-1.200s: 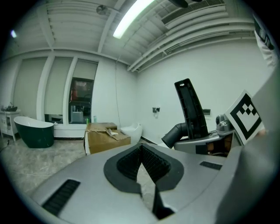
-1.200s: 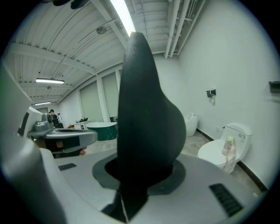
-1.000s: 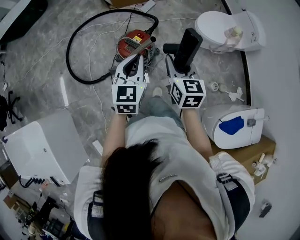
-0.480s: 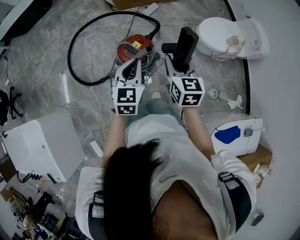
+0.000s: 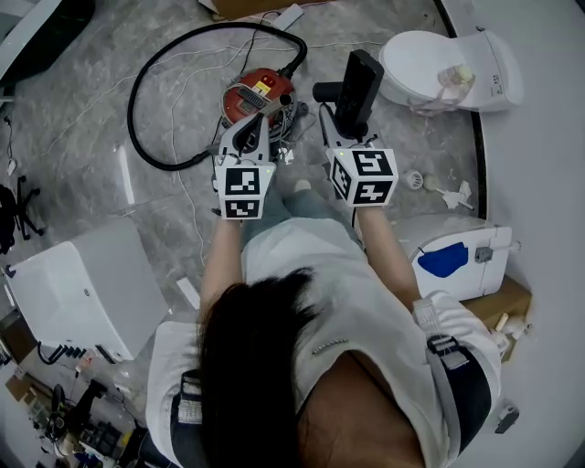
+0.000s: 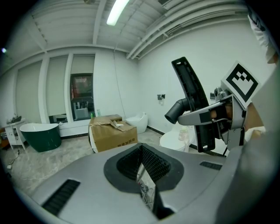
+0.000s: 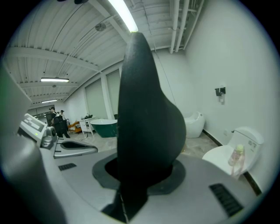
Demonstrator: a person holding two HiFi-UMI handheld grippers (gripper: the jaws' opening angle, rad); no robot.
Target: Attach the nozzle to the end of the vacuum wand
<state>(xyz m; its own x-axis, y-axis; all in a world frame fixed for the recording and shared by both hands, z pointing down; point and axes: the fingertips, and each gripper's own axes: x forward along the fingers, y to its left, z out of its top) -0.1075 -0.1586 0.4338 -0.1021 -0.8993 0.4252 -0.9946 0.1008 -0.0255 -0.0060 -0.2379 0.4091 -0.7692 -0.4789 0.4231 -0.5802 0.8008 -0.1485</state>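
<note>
The nozzle [image 5: 357, 80] is gripped upright by the right gripper [image 5: 342, 131], just right of the vacuum [image 5: 260, 90]. The left gripper [image 5: 252, 131] is closed on nothing, just beside the vacuum.

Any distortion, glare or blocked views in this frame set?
Head view: evenly lit, no obvious blur. Left gripper view: heavy fisheye bending, dark corners, ceiling light blown out. Right gripper view: same fisheye; the black nozzle fills the centre as a featureless silhouette.
</note>
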